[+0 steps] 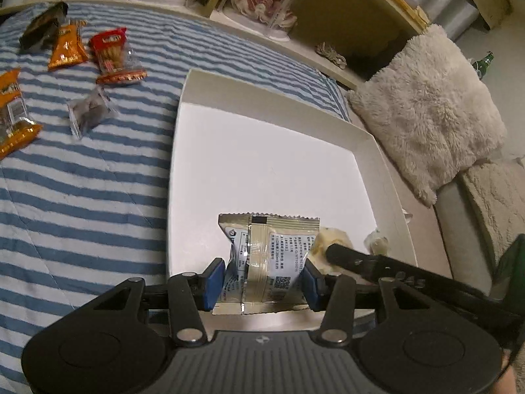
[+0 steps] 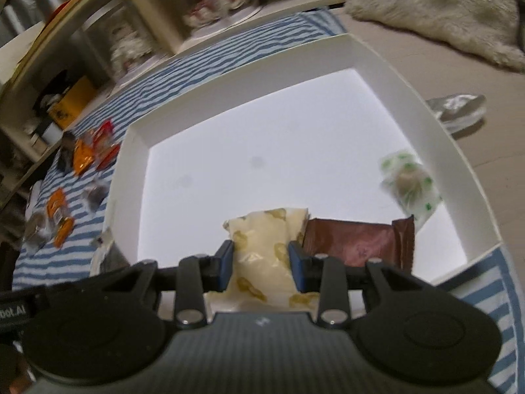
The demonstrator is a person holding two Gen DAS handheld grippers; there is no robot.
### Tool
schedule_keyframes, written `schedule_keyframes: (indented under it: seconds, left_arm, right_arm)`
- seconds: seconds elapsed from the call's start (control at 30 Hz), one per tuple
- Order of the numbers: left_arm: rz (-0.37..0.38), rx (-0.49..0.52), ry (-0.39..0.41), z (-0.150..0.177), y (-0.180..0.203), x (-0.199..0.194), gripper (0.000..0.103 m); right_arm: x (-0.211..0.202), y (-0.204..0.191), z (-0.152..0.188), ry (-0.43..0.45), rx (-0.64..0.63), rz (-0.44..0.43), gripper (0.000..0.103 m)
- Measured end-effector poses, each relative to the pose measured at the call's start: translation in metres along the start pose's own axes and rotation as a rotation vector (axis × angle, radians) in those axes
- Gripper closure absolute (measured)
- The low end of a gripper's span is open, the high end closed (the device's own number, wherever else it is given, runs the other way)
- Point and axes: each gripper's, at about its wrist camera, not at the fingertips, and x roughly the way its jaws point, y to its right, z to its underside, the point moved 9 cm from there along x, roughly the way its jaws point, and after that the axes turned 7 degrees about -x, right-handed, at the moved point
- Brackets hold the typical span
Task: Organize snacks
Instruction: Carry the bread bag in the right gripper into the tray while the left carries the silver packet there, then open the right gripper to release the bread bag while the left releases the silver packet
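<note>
White cardboard forms a shallow box [image 1: 183,105] lying on a blue-and-white striped bedspread [image 1: 82,177], and both tools work over its near edge. The left tool [image 1: 264,277] is clamped on a beige snack packet [image 1: 272,246] with printed text and a QR code; the blue pads [image 1: 215,282] press its two sides, and the packet stands over the box floor at the near rim. The right tool [image 2: 261,262] grips a pale cream packet [image 2: 265,246] with yellow markings, held over the same near part of the box [image 2: 410,75]. Just to the right of it, on the box floor, lies a brown packet [image 2: 354,238], and beyond that, near the right wall, a small clear wrapper with green print [image 2: 410,180].

Outside the box, on the bedspread to its left, more snacks wait: a red packet [image 1: 115,55], an orange packet [image 1: 65,46], a dark packet [image 1: 42,28], a clear bag with dark contents [image 1: 90,113], and another orange packet [image 1: 13,115] at the frame edge. A fluffy cream cushion [image 1: 430,98] sits to the right of the box.
</note>
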Motion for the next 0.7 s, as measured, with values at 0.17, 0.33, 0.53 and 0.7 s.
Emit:
schedule_keyframes:
  seconds: [0.17,0.33,0.53,0.7]
  left_arm:
    - [-0.016,0.026,0.038,-0.007,0.001,-0.006,0.052]
    - [-0.062,0.049,0.043,-0.007,-0.003,-0.008,0.031]
    - [-0.068,0.052,0.025,-0.003,-0.007,-0.013,0.028]
    - [-0.107,0.088,0.043,-0.004,-0.008,-0.021,0.021]
  right_arm:
    - [-0.010,-0.010,-0.007,0.074,-0.002,-0.065,0.062]
    - [-0.016,-0.019,-0.007,0.097,-0.053,-0.079,0.060]
    - [-0.027,-0.018,-0.005,0.092,-0.088,-0.043,0.032]
    - [-0.027,-0.015,0.004,0.043,-0.150,0.032,0.018]
